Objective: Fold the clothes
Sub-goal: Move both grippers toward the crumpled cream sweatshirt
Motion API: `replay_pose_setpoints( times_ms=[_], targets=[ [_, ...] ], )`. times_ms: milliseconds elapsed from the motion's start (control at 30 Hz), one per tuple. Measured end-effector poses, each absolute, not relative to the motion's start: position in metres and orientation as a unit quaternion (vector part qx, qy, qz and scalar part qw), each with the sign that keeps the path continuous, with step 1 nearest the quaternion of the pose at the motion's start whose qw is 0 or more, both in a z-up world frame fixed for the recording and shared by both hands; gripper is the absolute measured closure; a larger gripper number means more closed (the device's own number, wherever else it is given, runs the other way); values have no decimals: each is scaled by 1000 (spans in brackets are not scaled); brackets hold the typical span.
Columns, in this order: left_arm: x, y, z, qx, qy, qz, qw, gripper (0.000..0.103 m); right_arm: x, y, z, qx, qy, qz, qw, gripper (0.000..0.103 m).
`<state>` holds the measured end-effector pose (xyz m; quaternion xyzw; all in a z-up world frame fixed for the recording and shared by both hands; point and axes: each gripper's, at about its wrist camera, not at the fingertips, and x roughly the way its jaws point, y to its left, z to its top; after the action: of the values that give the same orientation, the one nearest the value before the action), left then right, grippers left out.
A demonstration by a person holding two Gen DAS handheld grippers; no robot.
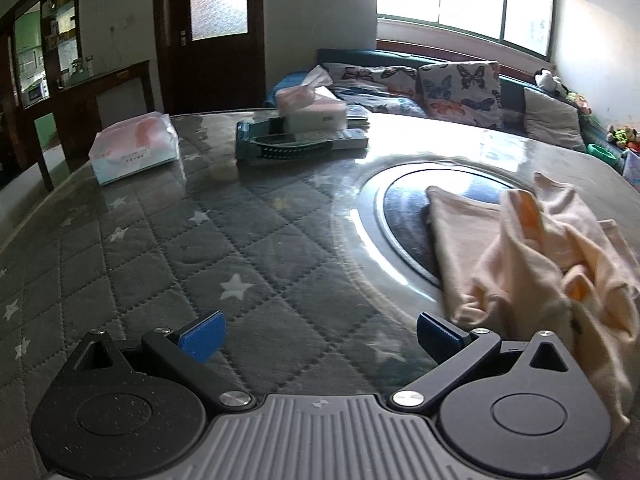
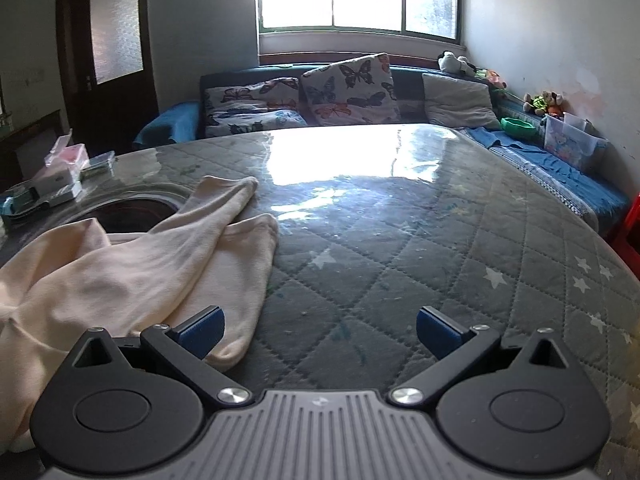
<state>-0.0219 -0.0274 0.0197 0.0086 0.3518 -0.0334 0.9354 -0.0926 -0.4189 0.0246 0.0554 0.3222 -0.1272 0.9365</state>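
While garment (image 2: 132, 264) lies crumpled, both hand-held grippers gape.

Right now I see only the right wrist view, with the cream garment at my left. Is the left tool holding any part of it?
Observer: No. The left tool is open and empty. The cream garment lies just to its right, close to one finger.
Operator: Is the garment flat on that side?
Observer: No, it is bunched up there, and orange patches show among the folds.
Operator: Is anything else lying on that side?
Observer: Yes, a soft tissue pack lies far ahead to the left of the left tool, well apart from the garment.
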Motion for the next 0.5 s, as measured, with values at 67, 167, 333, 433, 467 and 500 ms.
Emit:
replay_pose_setpoints(
  times_ms=[67, 167, 333, 433, 467, 500],
  targets=[
    [-25, -32, 21, 12, 353, -40, 935, 0, -95, -414, 26, 54, 321, -123, 938, 0],
    [-29, -39, 23, 15, 355, -49, 934, 0, -100, -408, 29, 53, 318, -116, 939, 0],
    [-35, -49, 27, 21, 355, -61, 933, 0, -107, -398, 33, 48, 317, -101, 942, 0],
    [-38, -54, 30, 25, 357, -68, 931, 0, -110, -392, 33, 42, 318, -92, 943, 0],
    [-40, -56, 30, 26, 356, -71, 931, 0, -111, -390, 33, 41, 318, -89, 943, 0],
    [-41, -58, 32, 28, 357, -74, 931, 0, -112, -388, 33, 39, 319, -86, 943, 0]
  ],
)
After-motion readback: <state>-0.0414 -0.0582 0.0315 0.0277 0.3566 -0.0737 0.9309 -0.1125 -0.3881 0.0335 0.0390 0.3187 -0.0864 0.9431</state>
